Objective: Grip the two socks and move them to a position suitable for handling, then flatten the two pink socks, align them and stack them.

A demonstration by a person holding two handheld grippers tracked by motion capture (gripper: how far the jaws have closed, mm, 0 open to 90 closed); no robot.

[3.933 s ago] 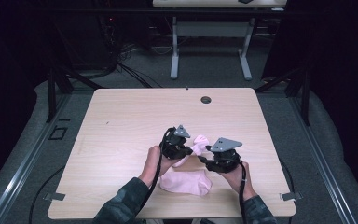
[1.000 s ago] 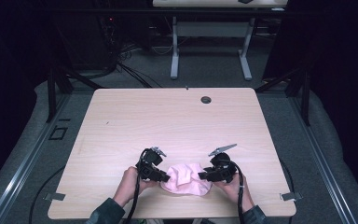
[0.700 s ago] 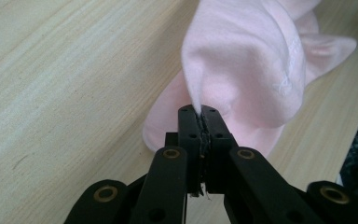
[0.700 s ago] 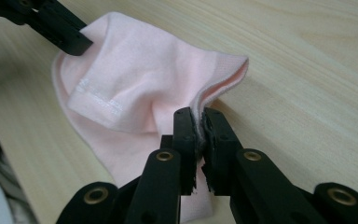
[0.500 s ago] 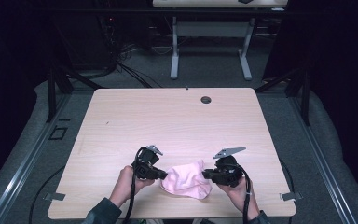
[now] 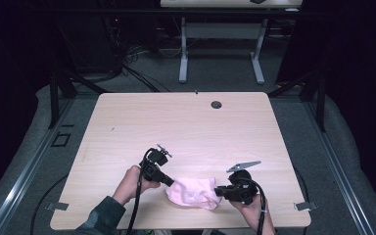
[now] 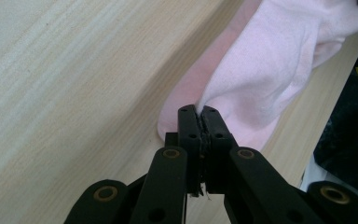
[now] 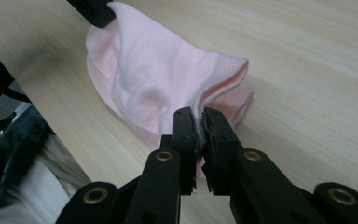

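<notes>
Left gripper (image 6: pixel 169 181) clamped on one edge of the pink cloth (image 6: pixel 193 193), right gripper (image 6: pixel 219 191) clamped on the opposite edge. Jaws just closed onto the fabric. Cloth stretched between both, low over the table (image 6: pixel 186 127) near its front edge. Small round hole (image 6: pixel 216 104) far back, nothing in between.

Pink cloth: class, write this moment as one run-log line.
left gripper: shut on pink cloth | right gripper: shut on pink cloth | cloth: partly lifted off table
</notes>
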